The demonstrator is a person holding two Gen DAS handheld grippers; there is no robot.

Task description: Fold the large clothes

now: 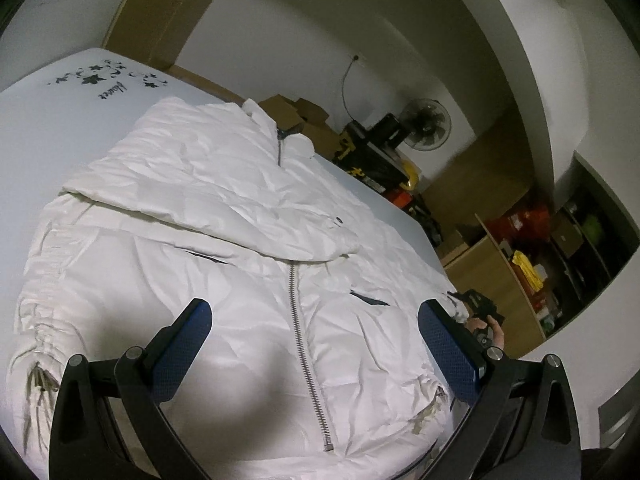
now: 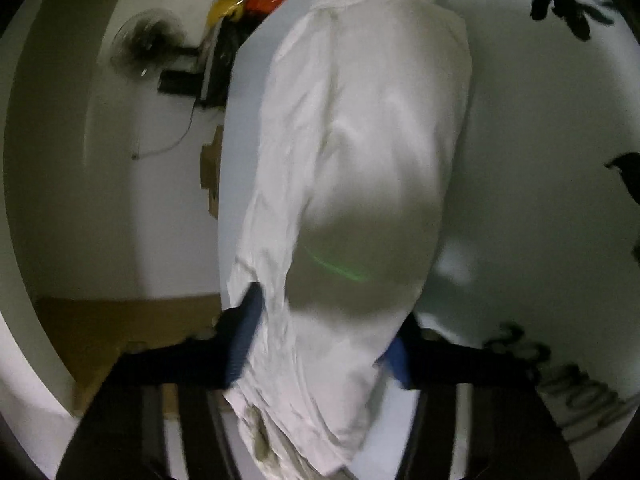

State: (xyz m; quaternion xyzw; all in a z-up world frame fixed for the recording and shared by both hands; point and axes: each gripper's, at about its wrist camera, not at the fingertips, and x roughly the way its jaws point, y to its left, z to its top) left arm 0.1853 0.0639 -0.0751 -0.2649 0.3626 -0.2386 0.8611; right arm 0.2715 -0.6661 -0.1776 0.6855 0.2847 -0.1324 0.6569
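- I'm holding the left gripper over the white jacket, jaws wide apart, nothing between the pads.
- The jacket is lying zipped on the white table, its zipper running between my left jaws, one sleeve folded across the chest ahead of them.
- My right gripper is clamping on the sleeve, cloth bunched between both blue pads.
- The picture is blurring there.
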